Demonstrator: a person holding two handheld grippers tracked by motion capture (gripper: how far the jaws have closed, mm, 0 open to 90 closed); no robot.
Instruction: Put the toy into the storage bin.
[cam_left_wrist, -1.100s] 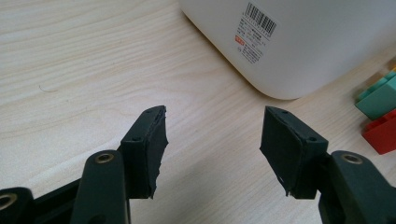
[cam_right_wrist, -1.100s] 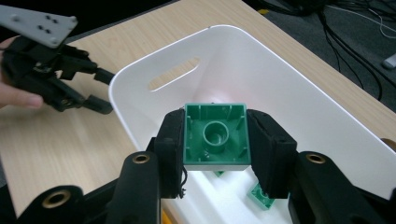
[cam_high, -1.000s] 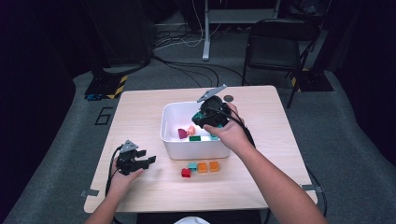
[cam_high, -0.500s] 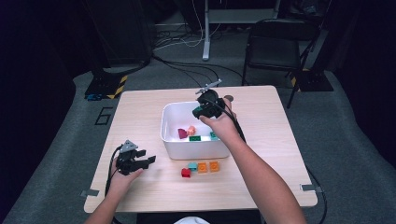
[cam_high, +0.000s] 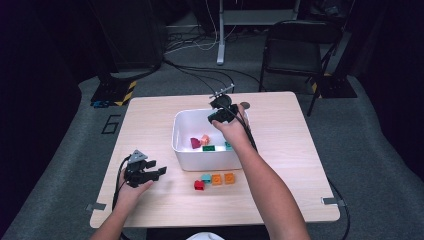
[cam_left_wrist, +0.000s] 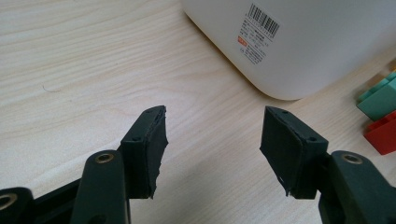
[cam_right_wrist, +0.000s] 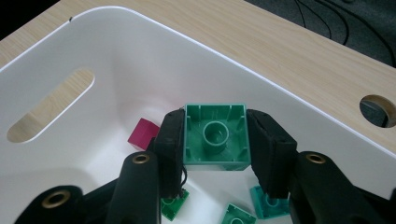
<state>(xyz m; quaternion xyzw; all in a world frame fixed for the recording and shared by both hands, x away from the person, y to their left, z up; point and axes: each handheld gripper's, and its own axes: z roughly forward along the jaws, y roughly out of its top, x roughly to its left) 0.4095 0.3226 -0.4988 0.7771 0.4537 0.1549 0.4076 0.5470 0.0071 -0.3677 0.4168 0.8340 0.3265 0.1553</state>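
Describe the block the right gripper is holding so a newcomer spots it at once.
Find the white bin mid-table. Above its far right corner the right gripper clamps a green block. It alone is off the bin floor, hollow underside facing that gripper's camera.

Overhead light falls brightly on the table (cam_high: 300, 150), its dark surroundings dim; both gripper views are sharp.

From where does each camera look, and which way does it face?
High view: above the person's side, facing forward and down on the table; both forearms, left tongs and right tongs show.
Left gripper view: on the left tongs, level over the table toward the bin; open jaws show.
Right gripper view: on the right tongs, down into the bin; jaws clamp a green brick.
All share the bin.
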